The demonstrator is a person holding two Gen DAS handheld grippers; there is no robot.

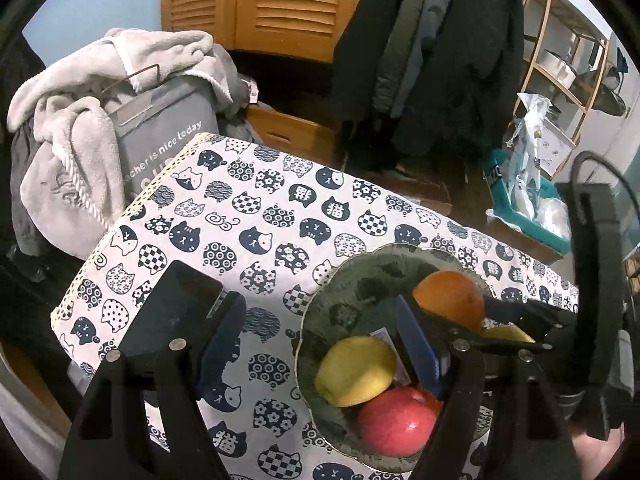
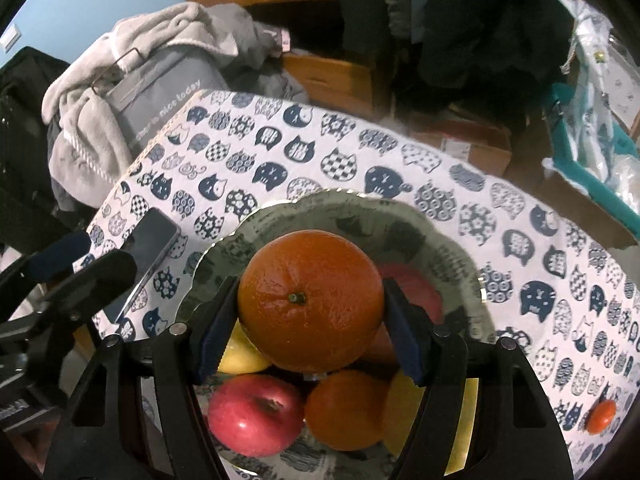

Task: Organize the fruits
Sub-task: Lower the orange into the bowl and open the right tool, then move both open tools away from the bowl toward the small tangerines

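Note:
A grey patterned plate (image 1: 360, 276) (image 2: 352, 216) sits on the cat-print tablecloth. My right gripper (image 2: 310, 320) is shut on a large orange (image 2: 310, 300) and holds it over the plate; the orange also shows in the left wrist view (image 1: 448, 298). In the plate lie a red apple (image 2: 256, 416) (image 1: 396, 420), a yellow fruit (image 1: 356, 372) (image 2: 240, 356), a smaller orange (image 2: 344, 412) and another red fruit (image 2: 412, 292). My left gripper (image 1: 320, 340) is open and empty at the plate's left rim.
A black phone (image 1: 172, 312) (image 2: 150, 252) lies on the cloth left of the plate. A small orange fruit (image 2: 600, 416) sits near the table's right edge. A laundry basket with towels (image 1: 100, 128), a teal box (image 1: 524, 208) and hanging coats stand beyond the table.

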